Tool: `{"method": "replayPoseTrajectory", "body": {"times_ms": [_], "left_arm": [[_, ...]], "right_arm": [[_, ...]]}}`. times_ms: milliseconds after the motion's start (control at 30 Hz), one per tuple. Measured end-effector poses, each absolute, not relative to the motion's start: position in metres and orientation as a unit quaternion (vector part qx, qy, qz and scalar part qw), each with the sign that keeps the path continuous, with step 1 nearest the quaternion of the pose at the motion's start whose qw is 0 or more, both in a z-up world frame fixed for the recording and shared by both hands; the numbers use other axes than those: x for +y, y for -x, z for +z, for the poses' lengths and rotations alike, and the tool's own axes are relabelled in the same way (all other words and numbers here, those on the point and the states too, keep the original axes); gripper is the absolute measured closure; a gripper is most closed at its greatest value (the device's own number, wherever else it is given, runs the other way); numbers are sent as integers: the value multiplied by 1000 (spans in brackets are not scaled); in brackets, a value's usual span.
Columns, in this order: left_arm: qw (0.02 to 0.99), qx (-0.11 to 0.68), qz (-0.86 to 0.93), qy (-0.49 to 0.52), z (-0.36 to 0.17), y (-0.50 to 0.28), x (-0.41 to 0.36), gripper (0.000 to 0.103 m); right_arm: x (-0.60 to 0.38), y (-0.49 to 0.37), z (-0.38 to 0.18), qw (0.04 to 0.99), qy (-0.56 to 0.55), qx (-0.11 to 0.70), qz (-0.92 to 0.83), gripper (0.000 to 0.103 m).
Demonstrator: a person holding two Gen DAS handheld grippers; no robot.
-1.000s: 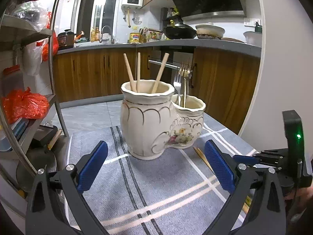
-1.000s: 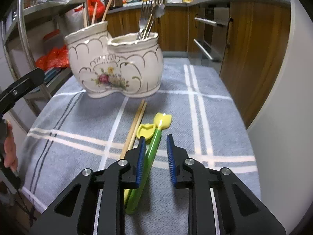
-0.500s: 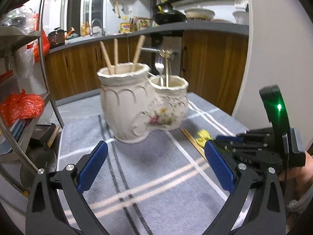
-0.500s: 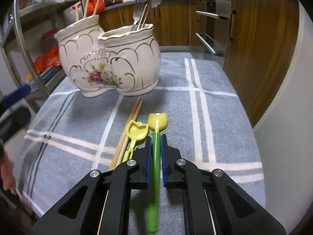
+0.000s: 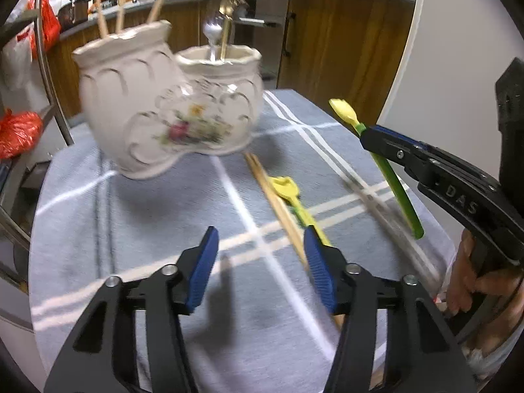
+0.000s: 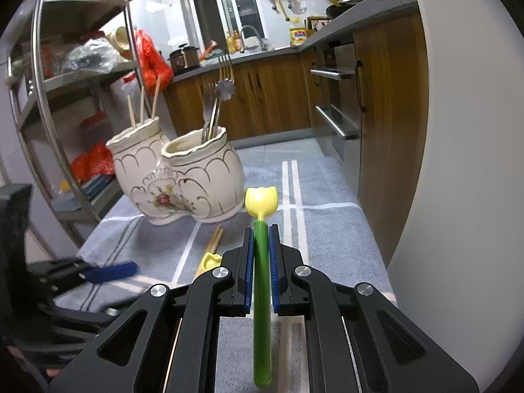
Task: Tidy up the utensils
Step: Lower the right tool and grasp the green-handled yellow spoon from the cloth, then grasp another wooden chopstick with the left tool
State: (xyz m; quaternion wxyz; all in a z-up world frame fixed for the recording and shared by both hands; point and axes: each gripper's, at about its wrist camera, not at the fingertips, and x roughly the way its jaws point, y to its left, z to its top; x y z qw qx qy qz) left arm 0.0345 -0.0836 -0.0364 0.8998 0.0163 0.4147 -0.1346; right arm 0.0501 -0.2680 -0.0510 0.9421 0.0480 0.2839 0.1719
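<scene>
One green spoon [image 6: 262, 294] — lengthwise in right gripper [image 6: 261, 255], bowl forward.

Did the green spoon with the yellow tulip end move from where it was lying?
Yes. The green spoon was flat on the cloth beside the chopsticks; now the right gripper holds it up off the cloth.
</scene>
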Motion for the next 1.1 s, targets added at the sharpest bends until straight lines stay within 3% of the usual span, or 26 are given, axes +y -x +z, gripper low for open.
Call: {"method": "replayPoseTrajectory", "body": {"times_ms": [100,400,800,967,1033,1100], "left_arm": [[895,428,-123,-27,-44,-38,-95,62],[899,428,-85,-51,-45,-45,-107,63],[886,450,-81,-70,-41,-57,-117,82],[879,461,-96,-69,-43,-51,-117,84],[878,463,-101,-62,-43,-53,-116,93],[878,463,-110,-56,-42,-56,-113,94]], "right_arm": [[-269,-47,-49,942,-46,281,178,93],[-274,-37,-44,943,-50,269,191,93],[-269,-32,-41,942,-45,264,203,93],[-269,-32,-40,942,-50,263,203,93],[-268,-32,-40,942,-50,262,205,93],[-268,-31,-39,941,-49,260,209,93]]}}
